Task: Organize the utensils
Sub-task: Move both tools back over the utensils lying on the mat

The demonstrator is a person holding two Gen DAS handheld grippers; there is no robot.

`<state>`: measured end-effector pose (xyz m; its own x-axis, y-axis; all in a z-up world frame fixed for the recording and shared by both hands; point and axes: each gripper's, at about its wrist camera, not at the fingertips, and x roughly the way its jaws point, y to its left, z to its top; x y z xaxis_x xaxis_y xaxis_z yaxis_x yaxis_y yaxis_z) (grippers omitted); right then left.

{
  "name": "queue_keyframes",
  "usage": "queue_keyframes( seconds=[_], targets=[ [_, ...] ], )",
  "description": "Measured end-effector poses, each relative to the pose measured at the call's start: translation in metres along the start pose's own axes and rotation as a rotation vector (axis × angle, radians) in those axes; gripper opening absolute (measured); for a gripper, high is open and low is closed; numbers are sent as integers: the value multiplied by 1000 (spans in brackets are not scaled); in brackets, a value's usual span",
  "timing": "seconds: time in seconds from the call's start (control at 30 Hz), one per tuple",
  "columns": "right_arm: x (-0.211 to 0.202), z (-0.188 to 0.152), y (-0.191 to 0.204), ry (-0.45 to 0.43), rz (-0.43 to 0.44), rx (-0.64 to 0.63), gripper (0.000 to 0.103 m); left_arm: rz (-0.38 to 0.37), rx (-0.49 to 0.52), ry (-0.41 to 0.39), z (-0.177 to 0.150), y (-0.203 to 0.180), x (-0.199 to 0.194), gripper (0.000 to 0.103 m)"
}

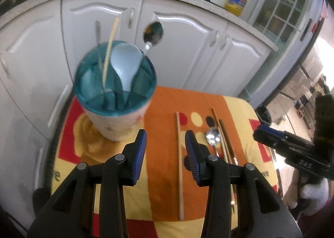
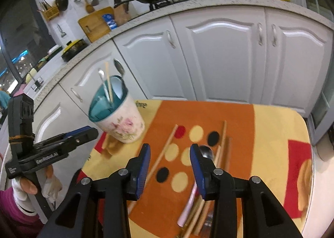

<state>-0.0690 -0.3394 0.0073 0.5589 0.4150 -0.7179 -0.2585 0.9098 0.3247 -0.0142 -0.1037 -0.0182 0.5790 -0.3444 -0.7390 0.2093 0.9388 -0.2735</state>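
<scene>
Hovering over the cloth-covered tabletop (image 2: 271,123), both grippers are seen with jaws parted and nothing between them. The left gripper (image 1: 165,154) is aimed at the bare orange strip between the utensil cup (image 1: 117,117) and the lone chopstick (image 1: 179,165), which lies just right of its gap, long axis running away from the camera, nearly parallel to the fingers. The right gripper (image 2: 170,167) is placed over the dotted patch, with the same chopstick (image 2: 165,152) slanting under its left finger and the metal spoon (image 2: 205,152) plus the bundle of chopsticks (image 2: 221,154) by its right finger. The bundle is judged nearer the right gripper, the lone chopstick reachable by either. The cup, already holding spoons and a chopstick, stands far-left of everything loose.
</scene>
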Motion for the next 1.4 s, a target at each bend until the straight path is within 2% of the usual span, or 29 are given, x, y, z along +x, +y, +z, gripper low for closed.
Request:
queue_keyframes(
  seconds=[0.07,0.13,0.17,0.47,0.57,1.07,1.4],
  targets=[
    [2,-8,-6,17,-17,3,37,-15,2,20,-2,-2,4,39],
    [3,-15,-10,35,-32,-2,37,-36,-2,41,-6,-6,10,48],
    [5,-20,-13,46,-45,-5,37,-46,-5,47,-7,-6,11,50],
    [16,-46,-49,99,-109,44,37,-75,4,134,-17,-16,41,51],
    [24,-49,-58,114,-121,56,28,-77,16,170,-21,-20,54,51],
    [81,-29,-76,166,-191,39,27,-19,29,238,-20,-25,103,51],
    [95,-15,-83,167,-212,37,27,45,27,223,-9,-28,129,51]
  ],
)
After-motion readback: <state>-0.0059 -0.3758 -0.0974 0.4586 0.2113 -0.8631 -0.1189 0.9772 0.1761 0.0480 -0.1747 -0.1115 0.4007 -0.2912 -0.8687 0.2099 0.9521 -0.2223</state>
